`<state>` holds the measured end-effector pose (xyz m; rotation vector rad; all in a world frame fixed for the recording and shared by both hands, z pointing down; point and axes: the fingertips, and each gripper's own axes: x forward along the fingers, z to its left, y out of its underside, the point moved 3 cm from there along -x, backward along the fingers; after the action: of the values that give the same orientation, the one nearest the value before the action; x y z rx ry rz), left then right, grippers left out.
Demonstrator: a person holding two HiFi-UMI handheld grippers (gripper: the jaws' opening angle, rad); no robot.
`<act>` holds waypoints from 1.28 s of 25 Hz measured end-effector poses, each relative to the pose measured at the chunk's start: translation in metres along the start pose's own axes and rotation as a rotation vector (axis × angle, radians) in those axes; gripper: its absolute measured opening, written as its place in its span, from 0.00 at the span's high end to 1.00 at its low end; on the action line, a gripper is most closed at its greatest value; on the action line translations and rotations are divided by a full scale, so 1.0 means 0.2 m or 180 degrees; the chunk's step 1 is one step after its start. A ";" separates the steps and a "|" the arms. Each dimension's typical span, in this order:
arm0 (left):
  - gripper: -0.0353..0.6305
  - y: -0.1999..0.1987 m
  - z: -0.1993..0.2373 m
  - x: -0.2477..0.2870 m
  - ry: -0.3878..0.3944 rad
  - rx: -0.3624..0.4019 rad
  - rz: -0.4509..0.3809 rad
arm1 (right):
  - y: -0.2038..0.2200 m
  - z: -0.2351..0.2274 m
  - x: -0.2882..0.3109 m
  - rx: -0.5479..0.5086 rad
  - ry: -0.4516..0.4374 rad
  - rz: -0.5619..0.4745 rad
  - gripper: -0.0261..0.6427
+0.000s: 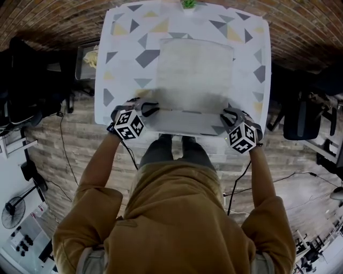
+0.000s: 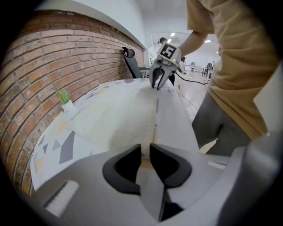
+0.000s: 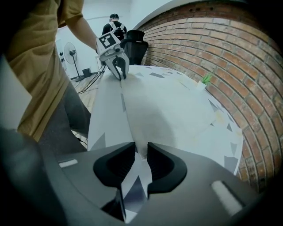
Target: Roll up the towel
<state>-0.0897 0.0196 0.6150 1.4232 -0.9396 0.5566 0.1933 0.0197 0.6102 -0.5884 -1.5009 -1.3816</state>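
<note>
Towel (image 1: 194,75) lies flat on table (image 1: 115,80), near edge by table's front, w/ L gripper (image 1: 146,109) pinched tight on its near-left corner & R gripper (image 1: 230,115) pinched on near-right corner.

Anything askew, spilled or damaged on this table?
Nothing stands out. The towel lies spread square on the table, the left tool and right tool each pinch a near corner, and the plant stands upright at the far edge.

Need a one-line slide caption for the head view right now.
Left gripper and right gripper pinch the near corners of a pale towel spread on the triangle-patterned table.
</note>
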 end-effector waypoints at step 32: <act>0.83 -0.14 0.48 -0.07 -0.0027 -0.1010 -0.0538 | -0.19 -0.52 -0.06 0.0772 -0.0368 -0.0120 0.92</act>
<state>-0.0953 -0.0740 0.5779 1.2041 -0.8617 0.2619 0.2003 -0.0841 0.5686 -0.4957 -1.7499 -1.1869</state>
